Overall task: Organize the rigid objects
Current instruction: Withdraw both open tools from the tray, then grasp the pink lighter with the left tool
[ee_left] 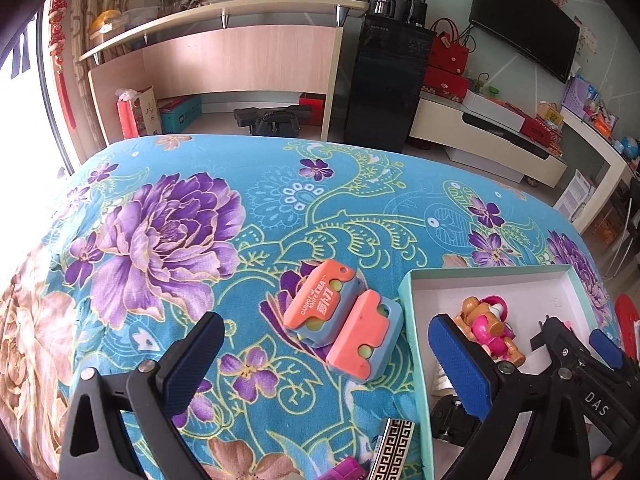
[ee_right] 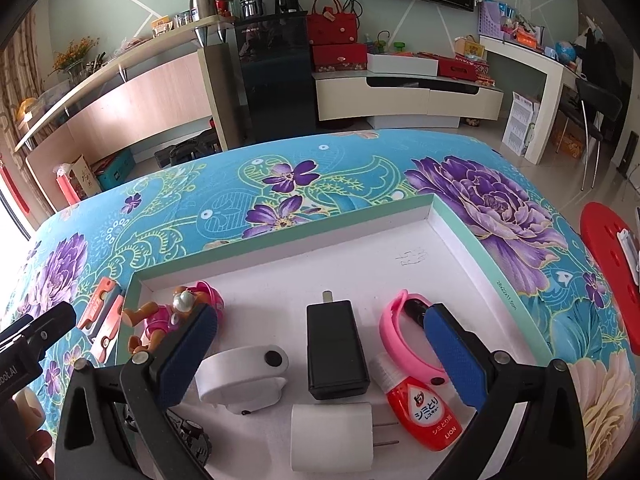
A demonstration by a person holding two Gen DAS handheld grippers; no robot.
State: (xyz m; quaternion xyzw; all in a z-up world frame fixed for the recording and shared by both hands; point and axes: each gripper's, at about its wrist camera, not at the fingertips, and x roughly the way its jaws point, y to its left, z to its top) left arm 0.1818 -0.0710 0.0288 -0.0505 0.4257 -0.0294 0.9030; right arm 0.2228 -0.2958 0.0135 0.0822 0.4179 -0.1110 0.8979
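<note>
**Right gripper spread over the box; two orange pieces outstanding on the cloth**

The right gripper (ee_right: 320,354) stood with its jaws spread to their widest over the shallow white box (ee_right: 436,210), nothing pinched between the pads. Directly below the gap lay a black charger (ee_right: 336,350), free of either pad. Beside it in the box were a white clip-like piece (ee_right: 244,374), a white plug (ee_right: 334,436), a red bottle (ee_right: 424,408), a pink band (ee_right: 400,330) and a pink toy figure (ee_right: 172,320).

The left gripper (ee_left: 320,368) was likewise spread and empty, held above the flowered cloth (ee_left: 160,220). Ahead of it, just outside the box's left wall, two orange-and-blue carrot-knife toys (ee_left: 340,318) lay touching one another.

Judgement: the right side appeared to be at a release, with collection partly done. The next move would call for the left gripper to descend over one orange toy, close across its narrow sides, and lift it clear of its neighbour before crossing the box wall. A patterned item at the cloth's near edge was too cropped to identify.
</note>
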